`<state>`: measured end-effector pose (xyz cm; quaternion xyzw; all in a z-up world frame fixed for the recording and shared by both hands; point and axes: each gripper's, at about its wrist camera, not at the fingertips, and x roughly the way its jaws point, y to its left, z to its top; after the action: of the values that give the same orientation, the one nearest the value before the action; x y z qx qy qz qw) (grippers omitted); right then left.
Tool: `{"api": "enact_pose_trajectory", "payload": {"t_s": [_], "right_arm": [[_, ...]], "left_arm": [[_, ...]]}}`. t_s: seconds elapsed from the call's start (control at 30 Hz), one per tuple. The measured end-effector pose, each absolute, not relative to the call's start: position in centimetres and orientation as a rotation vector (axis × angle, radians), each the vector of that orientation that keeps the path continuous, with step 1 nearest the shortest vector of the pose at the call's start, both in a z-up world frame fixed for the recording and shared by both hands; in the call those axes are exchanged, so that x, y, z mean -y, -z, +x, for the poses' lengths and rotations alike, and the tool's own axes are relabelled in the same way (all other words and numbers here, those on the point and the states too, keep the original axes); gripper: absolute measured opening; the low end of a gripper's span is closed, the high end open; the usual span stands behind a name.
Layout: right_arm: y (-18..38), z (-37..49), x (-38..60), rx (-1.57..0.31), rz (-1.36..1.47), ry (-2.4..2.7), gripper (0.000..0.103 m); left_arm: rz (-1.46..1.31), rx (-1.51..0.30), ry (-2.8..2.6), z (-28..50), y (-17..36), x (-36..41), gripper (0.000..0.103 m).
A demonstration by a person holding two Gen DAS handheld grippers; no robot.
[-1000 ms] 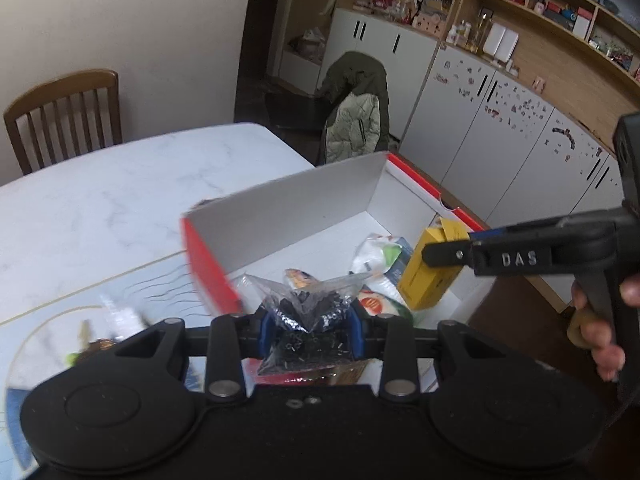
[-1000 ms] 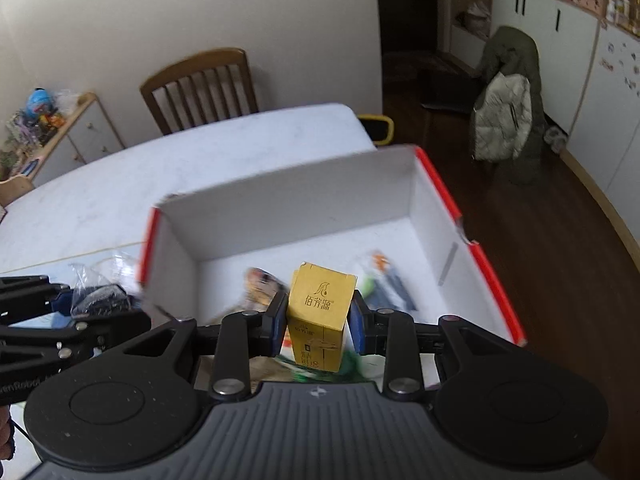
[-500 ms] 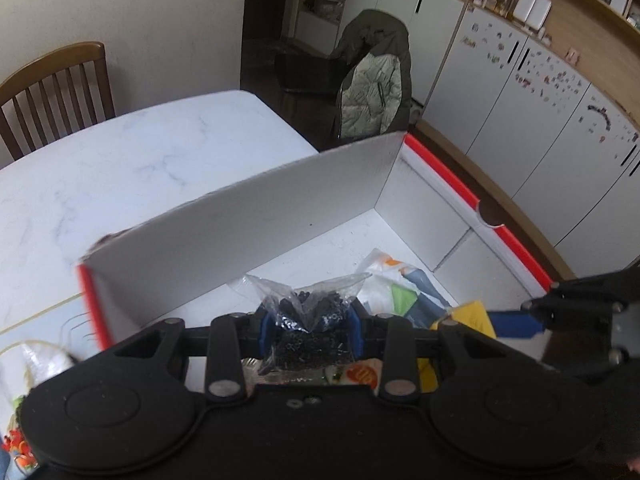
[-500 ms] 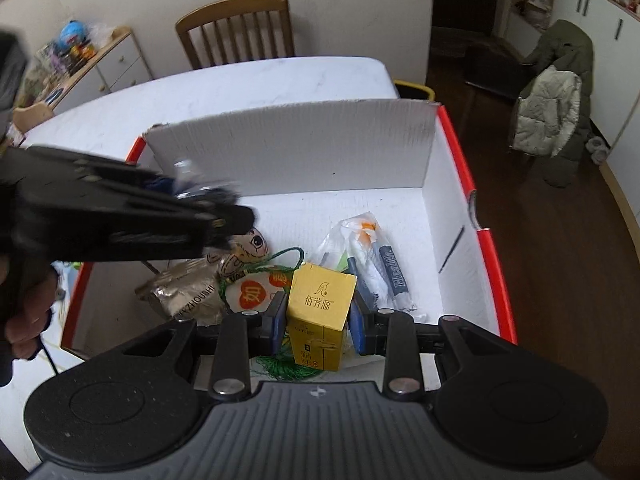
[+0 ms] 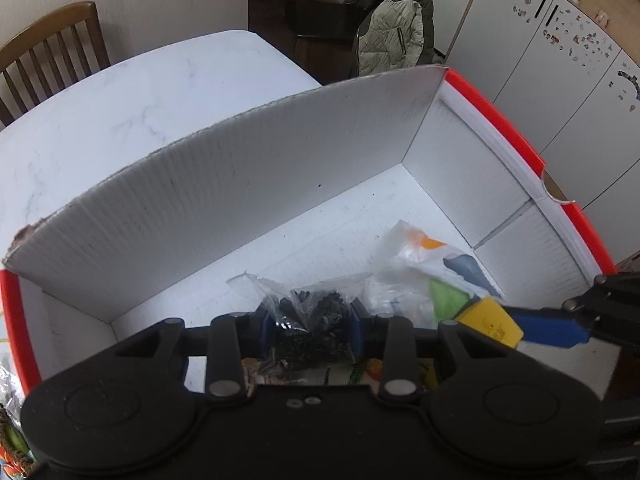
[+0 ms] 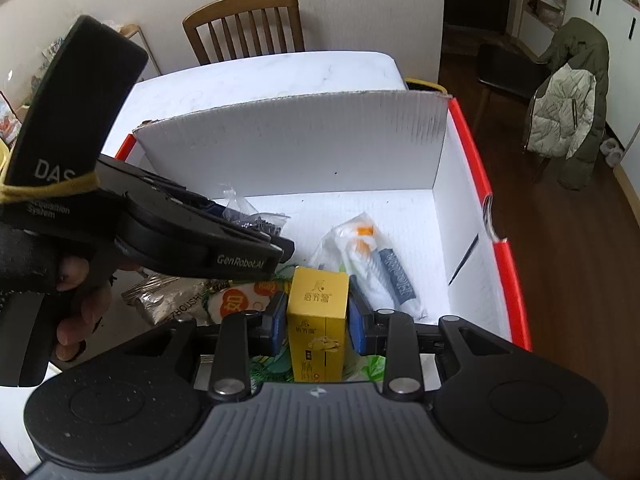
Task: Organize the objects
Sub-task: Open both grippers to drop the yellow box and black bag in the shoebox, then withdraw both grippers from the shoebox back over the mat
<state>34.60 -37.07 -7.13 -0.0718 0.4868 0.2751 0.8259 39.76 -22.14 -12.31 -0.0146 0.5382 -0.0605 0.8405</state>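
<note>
Right wrist: right gripper (image 6: 318,322) clamps upright yellow carton (image 6: 318,312), perhaps tea

Both loaded grippers have moved over the box (image 5: 248,184).

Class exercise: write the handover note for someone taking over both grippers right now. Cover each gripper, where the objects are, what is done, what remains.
Left gripper: shut on a clear bag of small black pieces, held over the box.
Right gripper: shut on a yellow carton, also over the box.
Already lying in the box: a silver pouch, a white packet with orange print, and a clear pack of tubes.
Left to do: release both held items into the box; a spot near the back wall looks free.
</note>
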Motion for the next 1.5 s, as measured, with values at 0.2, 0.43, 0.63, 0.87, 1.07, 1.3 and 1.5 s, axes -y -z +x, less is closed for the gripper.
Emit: {"api": "enact_pose_trajectory", "payload": {"t_s": [0.2,0.43,0.63,0.87,1.07,1.3,1.5], "right_arm": [[5.3,35.5,37.5,-1.048,-0.147,-0.605,0.039],[1.6,35.0,38.1,-1.046,-0.156,-0.647,0.047],[-0.7,33.9,37.7,-1.029,-0.169,-0.65,0.053],[2.2,34.6,37.6,-1.057,-0.121,-0.63,0.055],[3.3,34.4,37.9,-1.059,-0.161,-0.618,0.055],[0.4,32.9,38.0,-0.995,-0.156,-0.644,0.055],[-2.1,30.8,36.4,-0.93,-0.15,-0.677,0.056]], "left_arm": [[-0.036,-1.148,0.124,39.5,11.6,22.0,0.044],[-0.035,-1.121,0.106,37.6,7.1,21.8,0.059],[-0.017,-1.096,0.117,36.6,3.8,22.1,0.059],[-0.034,-1.118,0.119,37.4,6.4,22.3,0.058],[-0.01,-1.102,0.131,36.4,7.4,22.0,0.058],[-0.04,-1.02,0.122,33.7,3.5,21.1,0.062],[-0.059,-0.942,0.104,30.9,0.0,19.3,0.066]]}}
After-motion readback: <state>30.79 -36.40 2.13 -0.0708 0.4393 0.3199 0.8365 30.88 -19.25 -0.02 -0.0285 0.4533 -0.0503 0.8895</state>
